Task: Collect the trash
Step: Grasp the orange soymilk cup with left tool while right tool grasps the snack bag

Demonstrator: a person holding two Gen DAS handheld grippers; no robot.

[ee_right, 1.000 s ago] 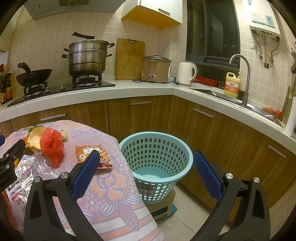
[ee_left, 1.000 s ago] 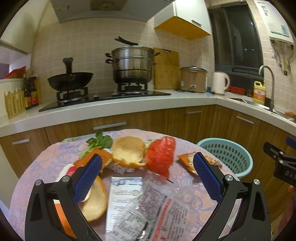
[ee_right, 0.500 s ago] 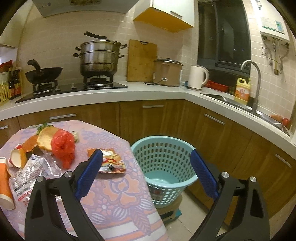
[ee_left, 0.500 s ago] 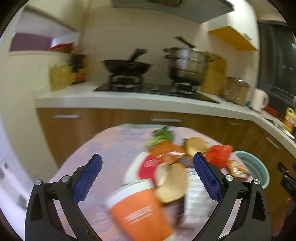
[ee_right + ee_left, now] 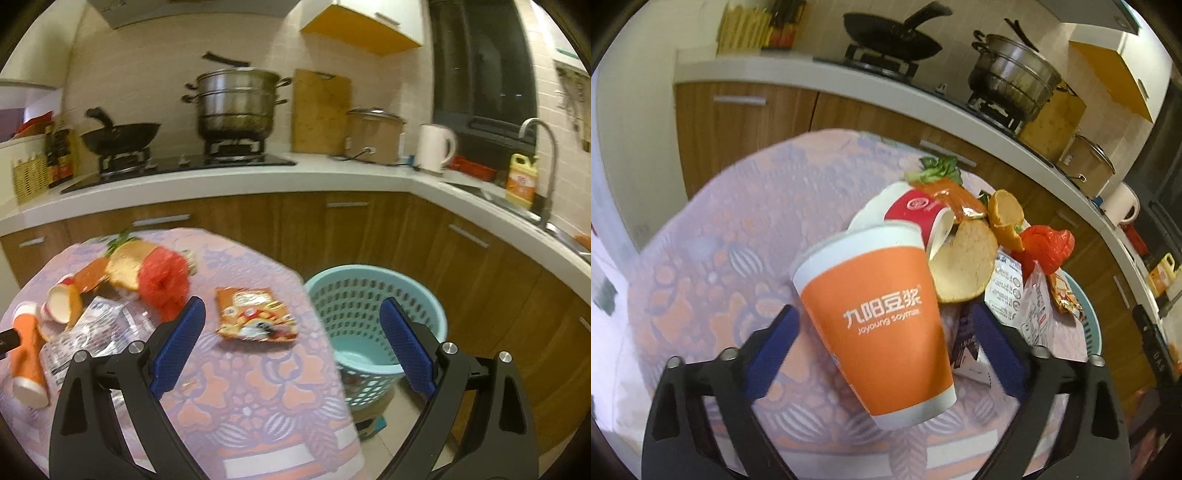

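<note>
An orange paper soymilk cup [image 5: 882, 325] lies on its side on the patterned tablecloth [image 5: 731, 229], between the open jaws of my left gripper [image 5: 882, 343], which do not touch it. Behind it lie a red-and-white cup [image 5: 916, 210], bread pieces [image 5: 964, 258], a red plastic bag [image 5: 1047, 245] and clear wrappers [image 5: 1030, 306]. My right gripper [image 5: 291, 343] is open and empty above the table edge, near an orange snack packet [image 5: 255, 314]. The light-blue trash basket [image 5: 373, 317] stands on the floor to the right. The orange cup also shows in the right wrist view [image 5: 27, 358].
The kitchen counter [image 5: 221, 181] runs behind the table with a wok [image 5: 118, 136], a steamer pot [image 5: 236, 103], a rice cooker [image 5: 373, 136] and a kettle [image 5: 436, 147]. Wooden cabinets [image 5: 369, 229] stand close behind the basket.
My left gripper has swung left and dropped low onto the orange cup, which now fills the space between its jaws. My right gripper has turned left toward the table and snack packet.
</note>
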